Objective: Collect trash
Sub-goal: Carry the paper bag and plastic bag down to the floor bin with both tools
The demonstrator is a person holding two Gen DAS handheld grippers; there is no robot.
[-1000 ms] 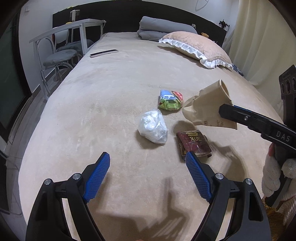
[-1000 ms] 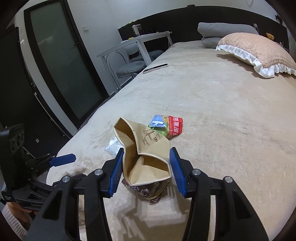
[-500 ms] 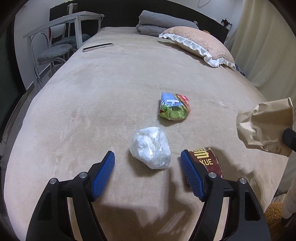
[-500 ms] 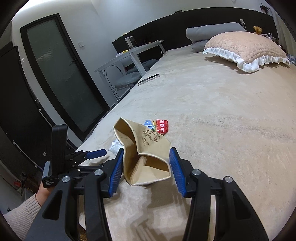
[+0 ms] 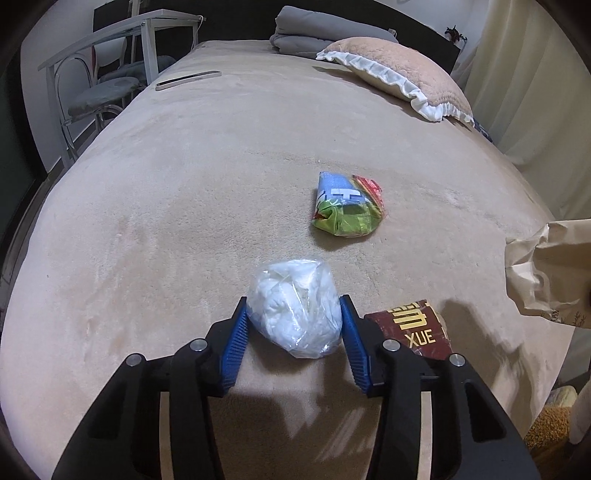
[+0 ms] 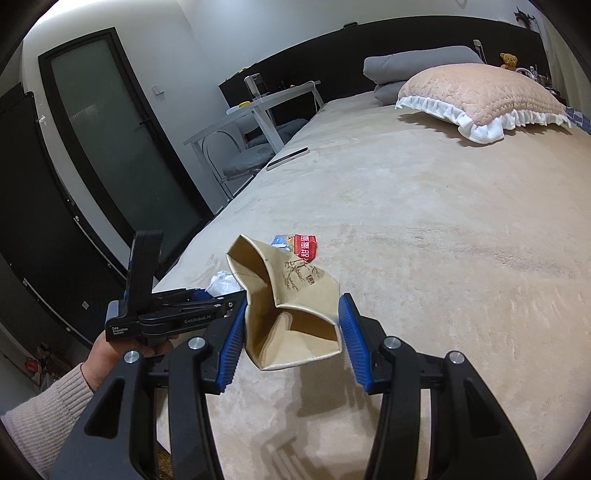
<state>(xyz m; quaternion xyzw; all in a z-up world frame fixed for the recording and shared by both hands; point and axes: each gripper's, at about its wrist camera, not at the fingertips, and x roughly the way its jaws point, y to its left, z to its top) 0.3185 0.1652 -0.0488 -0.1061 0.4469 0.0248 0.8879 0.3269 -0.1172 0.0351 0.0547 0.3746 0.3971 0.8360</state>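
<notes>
On the beige bed, my left gripper has its blue pads on both sides of a white crumpled plastic bag and is shut on it. A dark red wrapper lies just right of it. A green and blue snack packet lies farther up the bed. My right gripper is shut on an open brown paper bag, held above the bed's near edge. The paper bag also shows at the right edge of the left wrist view. The left gripper shows in the right wrist view.
A pink frilled pillow and folded grey blanket lie at the head of the bed. A flat silver device rests near the bed's left edge. A white table and chair stand left of the bed. A dark door is at left.
My left gripper moved forward over the bed and closed on the white plastic bag. My right gripper with the paper bag drew back toward the bed's near right edge.
</notes>
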